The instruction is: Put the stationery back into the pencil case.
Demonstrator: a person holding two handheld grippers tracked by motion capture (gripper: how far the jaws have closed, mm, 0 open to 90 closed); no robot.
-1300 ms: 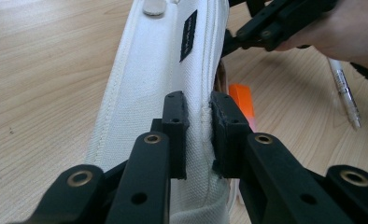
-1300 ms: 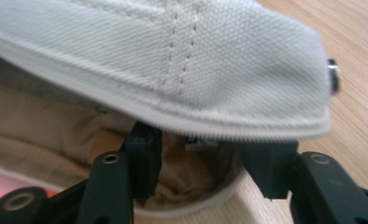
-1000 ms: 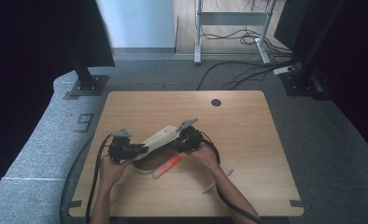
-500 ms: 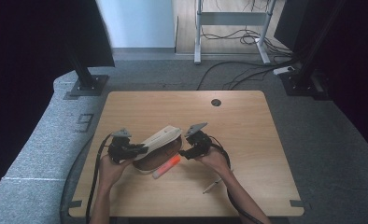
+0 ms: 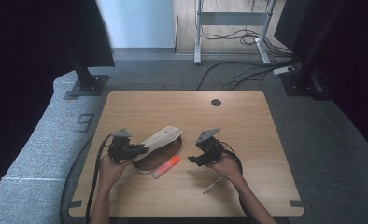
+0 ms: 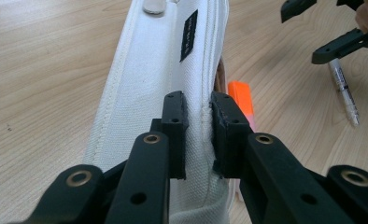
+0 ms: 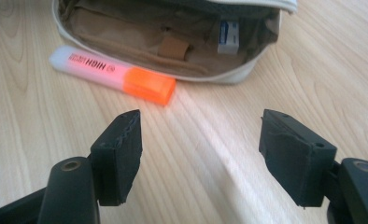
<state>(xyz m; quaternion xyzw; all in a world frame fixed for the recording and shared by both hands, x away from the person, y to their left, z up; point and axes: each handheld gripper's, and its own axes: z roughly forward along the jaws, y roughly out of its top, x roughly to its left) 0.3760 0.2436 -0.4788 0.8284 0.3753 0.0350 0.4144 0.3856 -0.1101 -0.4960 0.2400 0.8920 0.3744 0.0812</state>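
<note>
At the left of the wooden table (image 5: 247, 112), the left gripper (image 6: 198, 126) pinches the upper edge of the white pencil case (image 5: 161, 138), its pads pressed tight on the fabric, holding the flap up so the brown inside shows. Just in front of the open case lies an orange highlighter (image 7: 112, 74), close against its lower rim. Further right, the right gripper (image 7: 201, 140) hovers with jaws spread and nothing between them, having just been opening, and a pen (image 5: 213, 185) lies on the wood near that hand.
</note>
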